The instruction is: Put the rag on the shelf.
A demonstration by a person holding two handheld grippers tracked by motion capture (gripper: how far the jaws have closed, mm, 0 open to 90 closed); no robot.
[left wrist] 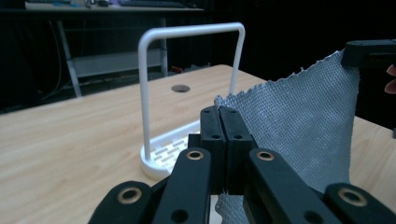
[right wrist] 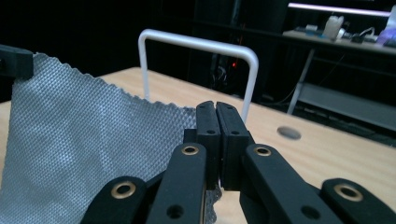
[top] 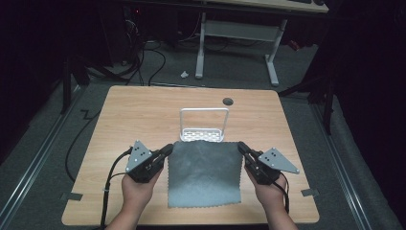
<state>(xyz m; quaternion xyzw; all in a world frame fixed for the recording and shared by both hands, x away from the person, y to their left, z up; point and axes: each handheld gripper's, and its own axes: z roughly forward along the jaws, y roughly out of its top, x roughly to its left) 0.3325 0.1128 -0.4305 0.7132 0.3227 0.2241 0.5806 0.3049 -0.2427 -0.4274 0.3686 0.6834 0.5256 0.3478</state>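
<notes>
while both pairs of jaws pinch the far corners of the grey cloth [top: 205, 172] | left gripper [top: 166, 150] and right gripper [top: 242, 147] hold it off the table [top: 143, 115] | white rack [top: 203, 124] just beyond | grasp done, draping over rack likely left

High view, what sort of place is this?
Probably a lab or workshop set up for recording: a lone wooden table under a light, dark surroundings, cables trailing over grey floor, and a white-legged desk behind.
</notes>
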